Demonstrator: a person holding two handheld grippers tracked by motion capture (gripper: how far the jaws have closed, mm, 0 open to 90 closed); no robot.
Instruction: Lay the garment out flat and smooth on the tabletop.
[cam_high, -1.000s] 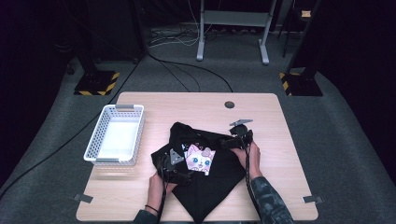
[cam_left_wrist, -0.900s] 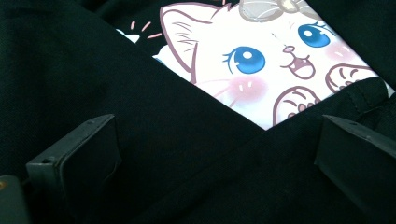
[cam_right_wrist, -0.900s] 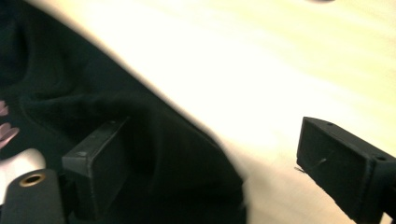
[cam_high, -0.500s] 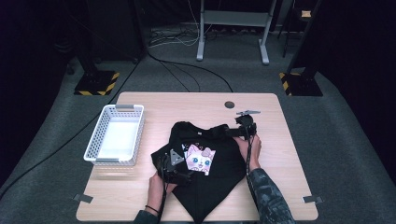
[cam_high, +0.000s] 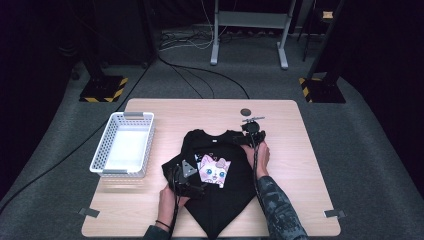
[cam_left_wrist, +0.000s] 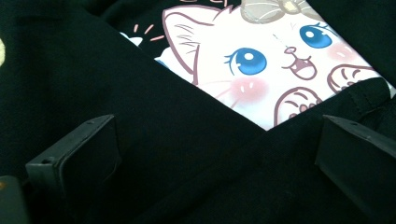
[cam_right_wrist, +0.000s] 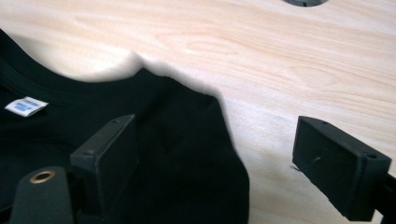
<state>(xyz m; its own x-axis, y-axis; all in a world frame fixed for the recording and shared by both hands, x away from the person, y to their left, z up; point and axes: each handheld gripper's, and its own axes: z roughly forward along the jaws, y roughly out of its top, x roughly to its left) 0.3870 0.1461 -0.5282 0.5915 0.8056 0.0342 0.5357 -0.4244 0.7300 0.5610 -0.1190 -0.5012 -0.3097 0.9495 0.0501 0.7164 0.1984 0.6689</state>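
The black cotton T-shirt with a pink-and-white cat print (cam_high: 216, 172) lies on the pale wooden table (cam_high: 295, 150), just right of the white plastic mesh basket (cam_high: 124, 145). As I judge it, folding is partly done: its left side lies folded in over the print's edge, while the right shoulder is flat and the lower body tapers toward me, unfolded. My left gripper (cam_high: 186, 184) rests on the folded part, jaws spread wide with cloth beneath them, pinching nothing. My right gripper (cam_high: 251, 134) hovers at the right shoulder, its jaws having just narrowed slightly yet gaping, one over fabric, one over bare wood. Folding that side and stowing remain.
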